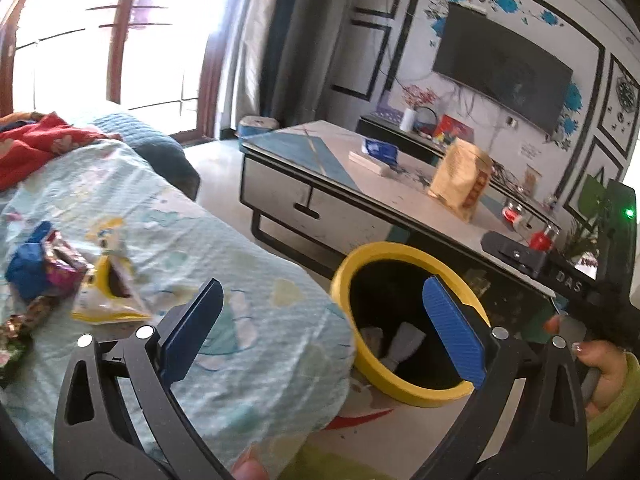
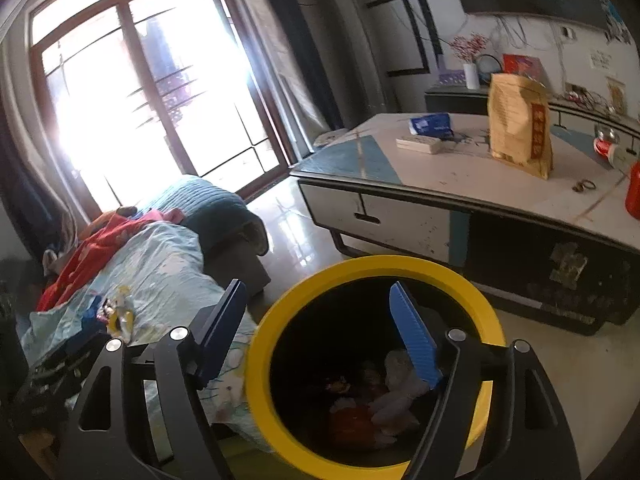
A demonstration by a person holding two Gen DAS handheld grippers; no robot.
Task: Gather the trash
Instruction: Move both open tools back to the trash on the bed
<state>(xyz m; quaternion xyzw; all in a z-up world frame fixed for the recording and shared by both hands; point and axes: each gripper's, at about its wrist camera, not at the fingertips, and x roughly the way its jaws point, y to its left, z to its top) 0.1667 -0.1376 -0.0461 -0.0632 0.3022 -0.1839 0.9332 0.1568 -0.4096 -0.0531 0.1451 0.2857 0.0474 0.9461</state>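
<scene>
A black trash bin with a yellow rim [image 1: 344, 268] stands on the floor beside the sofa; it also shows in the right wrist view [image 2: 372, 266] with crumpled paper and wrappers [image 2: 396, 396] inside. Several wrappers lie on the light blue sofa cover: a yellow one [image 1: 106, 292], a blue and purple one [image 1: 40, 264], and a dark one [image 1: 20, 328]. My left gripper [image 1: 320, 324] is open and empty over the sofa edge. My right gripper [image 2: 316, 328] is open and empty, right above the bin mouth.
A coffee table [image 1: 320, 184] stands beyond the bin with a tan paper bag [image 1: 460, 180], a blue tissue pack [image 1: 378, 148] and a red can [image 1: 512, 214]. Red cloth [image 1: 36, 144] lies on the sofa. A TV [image 1: 504, 72] hangs on the wall.
</scene>
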